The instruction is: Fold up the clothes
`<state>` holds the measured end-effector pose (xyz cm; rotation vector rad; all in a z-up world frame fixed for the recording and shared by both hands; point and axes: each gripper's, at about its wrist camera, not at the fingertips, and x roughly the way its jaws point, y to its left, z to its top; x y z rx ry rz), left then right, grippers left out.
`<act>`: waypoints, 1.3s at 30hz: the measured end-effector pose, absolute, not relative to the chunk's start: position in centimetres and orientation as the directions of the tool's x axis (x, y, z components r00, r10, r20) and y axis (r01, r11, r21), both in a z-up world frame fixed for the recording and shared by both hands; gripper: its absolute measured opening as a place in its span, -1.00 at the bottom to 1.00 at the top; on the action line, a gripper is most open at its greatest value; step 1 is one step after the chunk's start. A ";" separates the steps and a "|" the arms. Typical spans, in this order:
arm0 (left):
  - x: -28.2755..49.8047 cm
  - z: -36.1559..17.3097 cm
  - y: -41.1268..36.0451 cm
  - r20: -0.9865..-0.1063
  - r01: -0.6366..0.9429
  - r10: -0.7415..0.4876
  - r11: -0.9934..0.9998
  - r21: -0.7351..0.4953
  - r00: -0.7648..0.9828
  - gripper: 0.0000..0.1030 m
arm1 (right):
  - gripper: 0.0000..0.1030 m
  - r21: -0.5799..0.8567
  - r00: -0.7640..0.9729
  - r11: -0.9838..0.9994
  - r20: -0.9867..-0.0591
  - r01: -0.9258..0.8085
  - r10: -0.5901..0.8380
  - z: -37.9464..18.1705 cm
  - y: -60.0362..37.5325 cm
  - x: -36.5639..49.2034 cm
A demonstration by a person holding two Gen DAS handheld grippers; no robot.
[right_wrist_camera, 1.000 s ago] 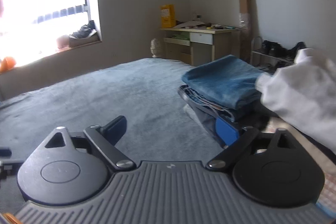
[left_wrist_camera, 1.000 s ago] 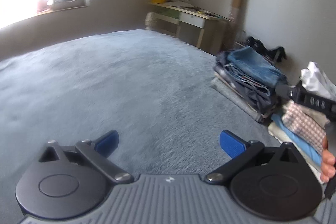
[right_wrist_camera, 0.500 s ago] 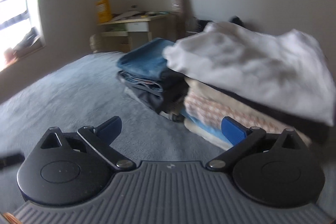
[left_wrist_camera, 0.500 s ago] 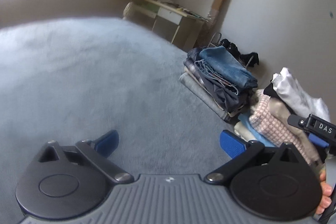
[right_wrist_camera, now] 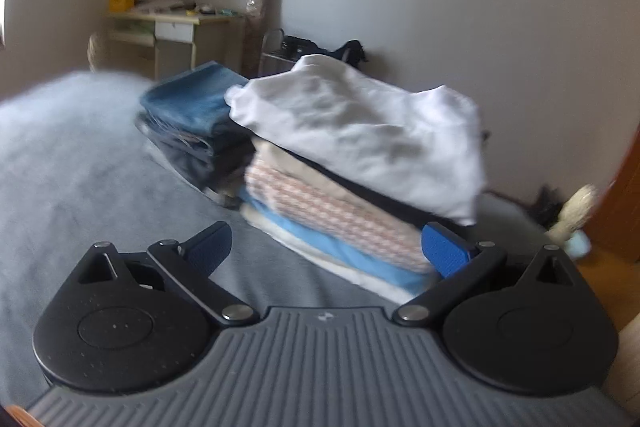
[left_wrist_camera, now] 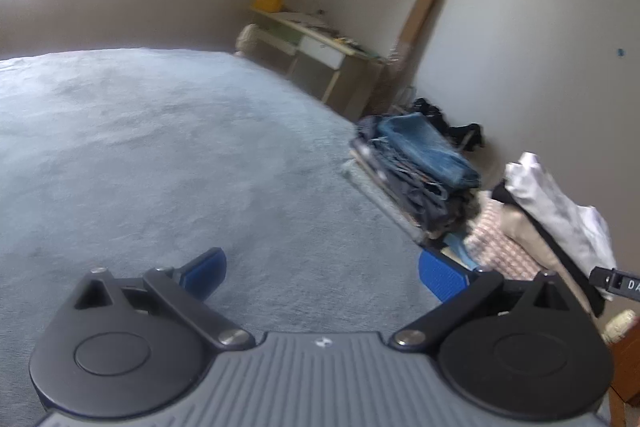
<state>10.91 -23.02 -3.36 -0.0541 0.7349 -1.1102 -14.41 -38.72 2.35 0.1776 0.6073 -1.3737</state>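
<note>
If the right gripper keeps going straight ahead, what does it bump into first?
Probably the nearer stack of folded clothes, around its pink checked and light blue layers, below the rumpled white garment on top. The right gripper is open and empty; depth is hard to judge.

Shirt [right_wrist_camera: 360, 131] atop stack [right_wrist_camera: 332, 223], jeans [right_wrist_camera: 192, 107] left.

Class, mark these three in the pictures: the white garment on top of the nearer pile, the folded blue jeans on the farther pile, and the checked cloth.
white garment [right_wrist_camera: 360, 139], right wrist view, middle of its top surface.
folded blue jeans [left_wrist_camera: 428, 147], left wrist view, top face.
checked cloth [right_wrist_camera: 332, 215], right wrist view, its front edge.
</note>
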 end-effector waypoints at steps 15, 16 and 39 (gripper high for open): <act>7.4 -1.2 -22.3 -0.544 0.803 -0.818 0.445 -0.396 0.185 1.00 | 0.98 -0.214 0.110 0.205 -0.388 0.955 -0.915 2.3 -35.7 -19.7; 6.7 -1.0 -22.4 -0.547 0.806 -0.817 0.442 -0.393 0.181 1.00 | 0.98 -0.197 0.120 0.212 -0.397 0.957 -0.910 1.7 -35.9 -20.1; -7.5 1.7 -33.8 -0.531 0.916 -0.829 0.334 -0.222 0.174 1.00 | 0.98 -0.220 0.130 0.226 -0.379 0.949 -0.916 1.6 -39.1 -30.5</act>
